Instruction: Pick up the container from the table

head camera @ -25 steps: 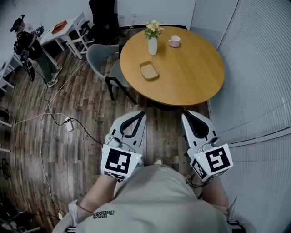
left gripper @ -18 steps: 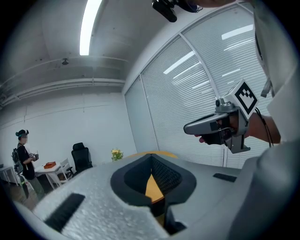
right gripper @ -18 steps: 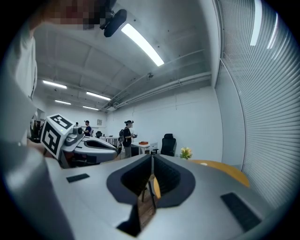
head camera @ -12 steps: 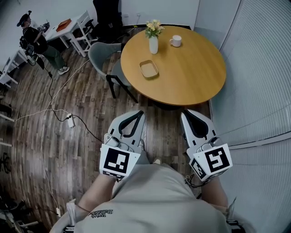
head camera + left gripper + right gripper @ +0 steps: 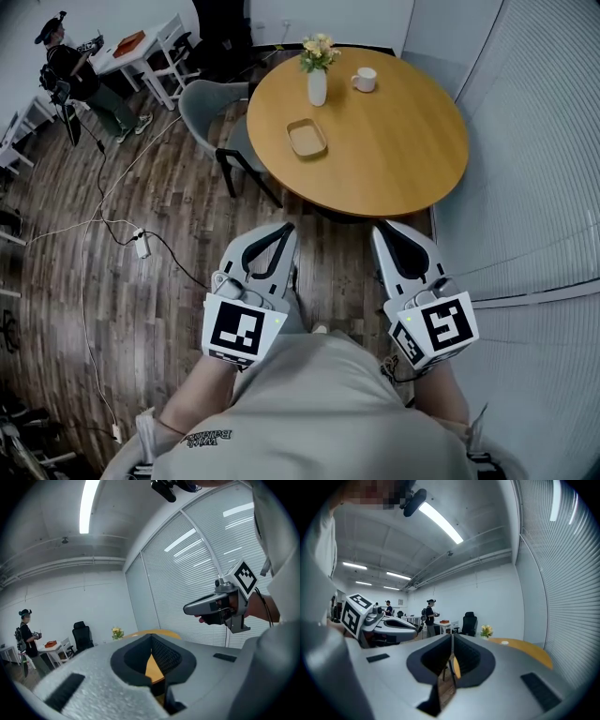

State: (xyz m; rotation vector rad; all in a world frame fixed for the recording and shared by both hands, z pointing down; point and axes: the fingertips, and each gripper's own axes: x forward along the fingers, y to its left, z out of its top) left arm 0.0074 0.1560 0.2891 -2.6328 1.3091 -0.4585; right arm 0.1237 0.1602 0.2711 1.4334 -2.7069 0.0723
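Closest in, the left tongs [image 5: 289, 230] and right tongs [image 5: 379, 229] hang side by side in front of the person's pale-shirted torso [image 5: 323, 412]. Each pair is pressed together at the tips and pinches nothing; each gripper view shows only counter and floor through the loop behind the tips. Over the last second they have hardly moved. The left pair has sunk a touch and the view has drifted slightly, so the reach seems not to have begun and the whole pick-up is still ahead. Beyond the tips lies a strip of dark wood-plank floor [image 5: 187, 234], crossed on the left by a white cable and power strip [image 5: 141, 246], well clear of the straight path. Then comes the round wooden counter [image 5: 394, 141], its near edge well apart from both pairs of tongs. The shallow tan rectangular container [image 5: 307, 139] rests flat on the counter's left part, nothing touching it. A grey chair [image 5: 202, 108] is tucked against that same side and could crowd an approach from the left. Farther back on the counter stand a white vase of flowers [image 5: 317, 86] and a white mug [image 5: 365, 80], near the container but apart from it. Slatted blinds [image 5: 534, 141] close off the right, and at far left a bystander [image 5: 80, 80], who has drifted away, stands by a small white desk [image 5: 141, 47].
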